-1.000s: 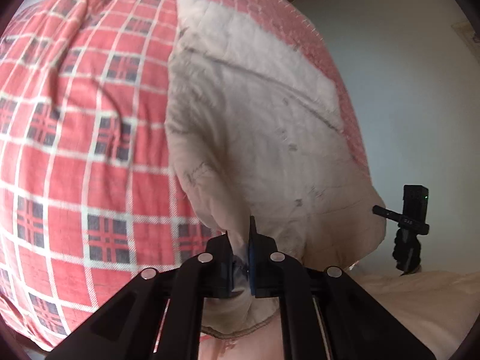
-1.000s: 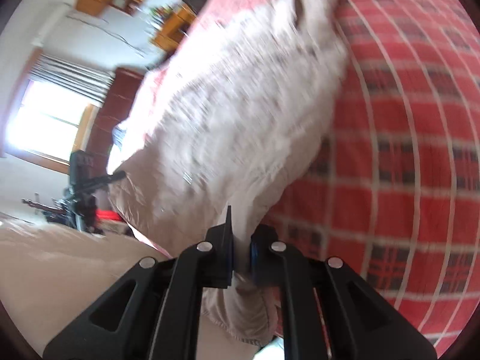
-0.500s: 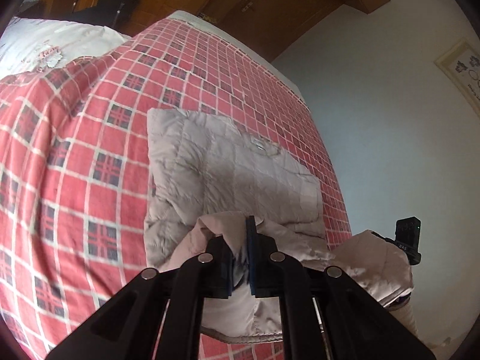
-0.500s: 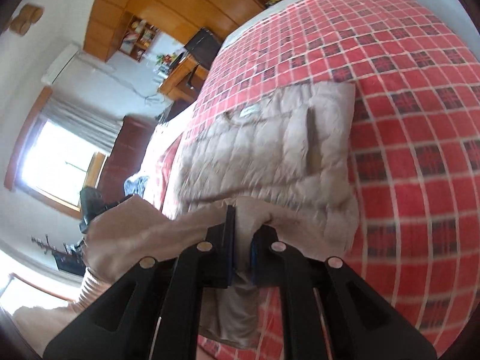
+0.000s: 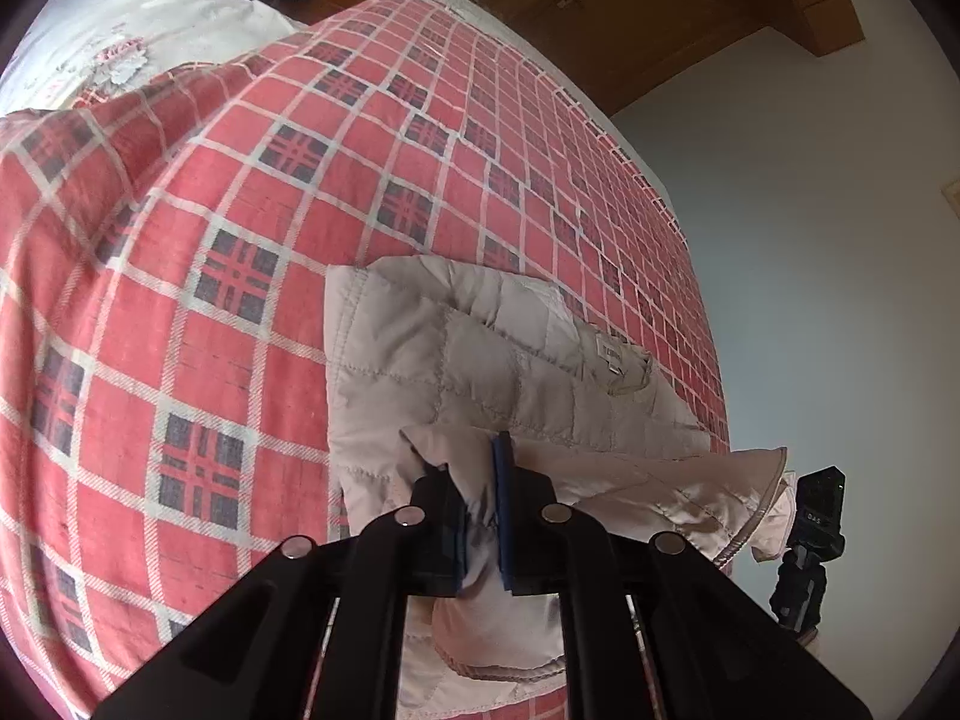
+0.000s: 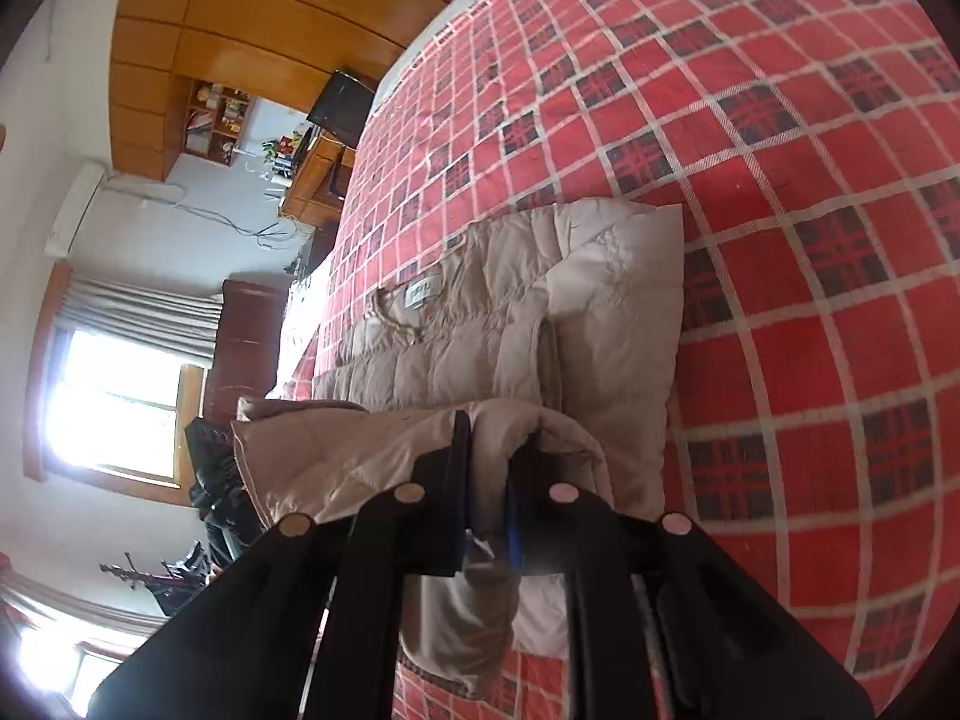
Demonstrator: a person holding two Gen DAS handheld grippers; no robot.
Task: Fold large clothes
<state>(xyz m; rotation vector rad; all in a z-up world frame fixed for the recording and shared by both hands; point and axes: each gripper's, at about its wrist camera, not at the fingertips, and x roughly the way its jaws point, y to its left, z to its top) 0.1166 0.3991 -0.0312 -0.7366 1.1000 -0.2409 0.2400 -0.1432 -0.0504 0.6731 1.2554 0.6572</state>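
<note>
A beige quilted jacket (image 5: 480, 360) lies on the red plaid bedspread (image 5: 210, 270), collar and label facing away from me. My left gripper (image 5: 477, 480) is shut on a bunched fold of the jacket's hem, held just above the jacket's near part. In the right wrist view the same jacket (image 6: 540, 312) lies flat with its sleeves folded in, and my right gripper (image 6: 486, 468) is shut on the other end of the lifted hem. The hem stretches between both grippers. The other gripper shows as a black block (image 5: 816, 510) at the right edge.
The bedspread (image 6: 780, 180) covers the whole bed. A white pillow (image 5: 120, 30) lies at the far left. A wooden wardrobe (image 6: 240, 18), a desk with a monitor (image 6: 339, 99) and a bright window (image 6: 114, 402) stand beyond the bed.
The jacket hung lifted and spread before both cameras a second ago; since then its upper part has come down flat on the bed and the gripped hem has been carried forward over it.
</note>
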